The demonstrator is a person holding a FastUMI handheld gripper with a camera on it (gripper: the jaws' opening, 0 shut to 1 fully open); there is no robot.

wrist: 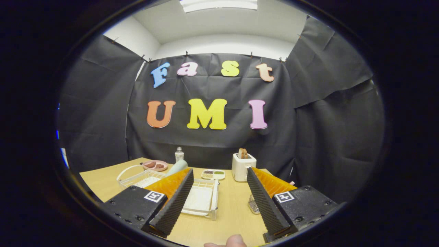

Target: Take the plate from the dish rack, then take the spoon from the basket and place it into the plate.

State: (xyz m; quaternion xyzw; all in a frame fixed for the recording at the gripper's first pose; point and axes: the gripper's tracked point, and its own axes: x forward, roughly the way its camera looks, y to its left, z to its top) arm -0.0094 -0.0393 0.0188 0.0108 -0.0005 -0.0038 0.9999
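A white toaster (242,167) holding bread; a small bottle (179,154); a pink dish (156,165) beside it.

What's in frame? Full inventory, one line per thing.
light wooden table: 1, tan, under everything
white wire dish rack: 1, white, on the table just ahead of the fingers, partly behind the left finger; a pale flat thing inside, cannot tell if it is the plate
white wire basket: 1, white, handle up, left of the dish rack
pink dish: 1, pink with brown pieces, beyond the basket
pale green cup: 1, tilted, by the left fingertip
small clear bottle: 1, at the back wall
small white tray: 1, dark and green fillings, left of the toaster
white toaster: 1, brown slice in it
small wire holder: 1, beside the right finger
fingertip: 1, person's, nearest the camera
gripper: 1, open, holding nothing
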